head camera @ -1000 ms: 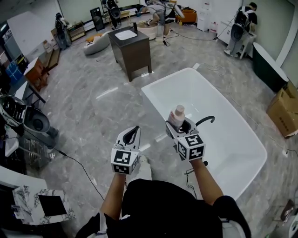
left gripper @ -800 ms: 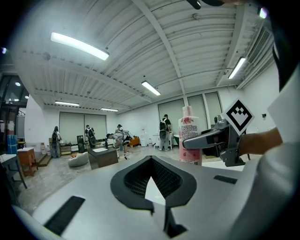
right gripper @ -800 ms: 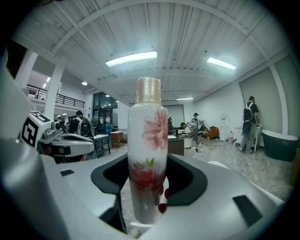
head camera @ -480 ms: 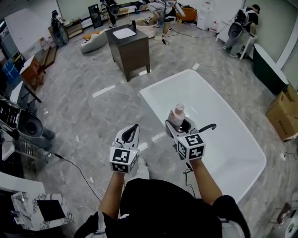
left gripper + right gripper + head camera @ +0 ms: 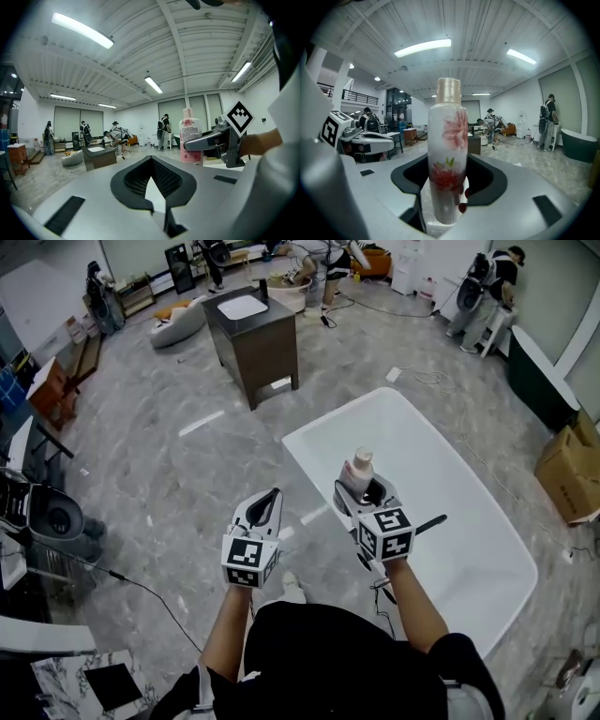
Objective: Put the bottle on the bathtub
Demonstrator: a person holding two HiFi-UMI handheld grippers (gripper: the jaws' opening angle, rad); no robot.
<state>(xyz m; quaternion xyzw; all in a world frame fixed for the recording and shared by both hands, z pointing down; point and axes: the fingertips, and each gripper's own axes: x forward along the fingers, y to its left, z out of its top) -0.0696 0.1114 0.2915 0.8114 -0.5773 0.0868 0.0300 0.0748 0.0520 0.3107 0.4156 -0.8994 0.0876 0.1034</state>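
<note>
My right gripper (image 5: 359,489) is shut on a white bottle (image 5: 357,472) with pink and red flowers and a pale cap, held upright over the near left rim of the white bathtub (image 5: 309,444). In the right gripper view the bottle (image 5: 447,150) stands tall between the jaws of that gripper (image 5: 446,206). My left gripper (image 5: 265,511) hangs over the grey floor left of the tub, shut with nothing in it. From the left gripper view the jaws of the left gripper (image 5: 153,187) meet, and the bottle (image 5: 190,137) shows at the right.
A black tap (image 5: 427,523) rises by the tub's near rim. A dark vanity cabinet (image 5: 253,341) stands beyond the tub. Cardboard boxes (image 5: 571,468) sit at the right, a black cable (image 5: 155,591) runs over the floor at the left. Several people (image 5: 323,263) work at the far end.
The view has shifted forward and the tub has slid nearer and to the right. Both grippers keep their places in the picture, the bottle still held.
</note>
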